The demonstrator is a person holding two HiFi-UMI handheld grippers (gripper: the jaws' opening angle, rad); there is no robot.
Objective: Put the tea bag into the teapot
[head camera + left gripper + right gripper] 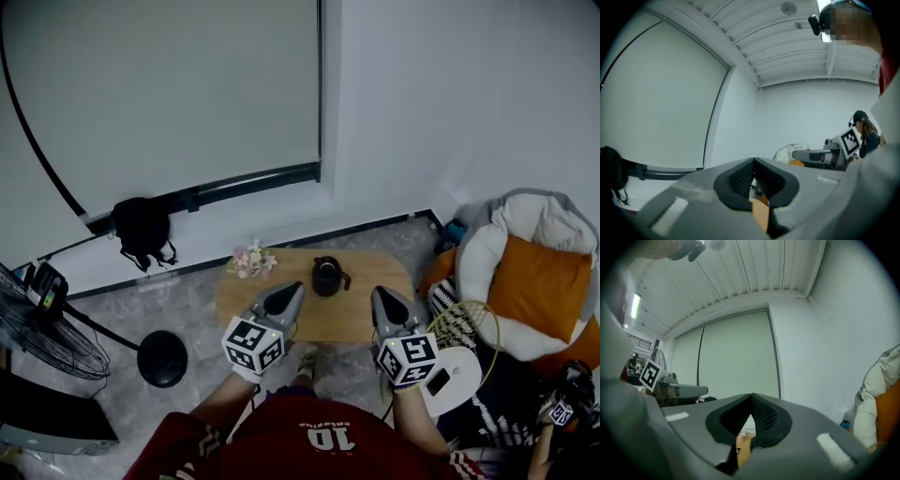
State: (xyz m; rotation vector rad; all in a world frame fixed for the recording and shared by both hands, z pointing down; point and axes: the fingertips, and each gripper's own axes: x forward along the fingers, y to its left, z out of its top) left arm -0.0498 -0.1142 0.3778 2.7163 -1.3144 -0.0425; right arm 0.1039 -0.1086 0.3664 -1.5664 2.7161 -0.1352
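Observation:
A dark teapot (pixel 328 277) with a side handle stands upright near the middle of a small oval wooden table (pixel 366 323). My left gripper (pixel 292 292) hovers over the table's front left, jaws shut and empty, to the left of the pot. My right gripper (pixel 383 297) is held at the front right, also shut with nothing in it. No tea bag shows in any view. Both gripper views look out level over the room; the left gripper (pixel 753 160) and right gripper (pixel 751 395) each show tips meeting, with a sliver of table (pixel 761 213) below.
A small bunch of pale flowers (pixel 251 260) lies at the table's far left corner. A white and orange cushioned seat (pixel 530 272) stands to the right, a floor fan (pixel 42 328) with its round base (pixel 161 358) to the left, and a black bag (pixel 142 230) by the wall.

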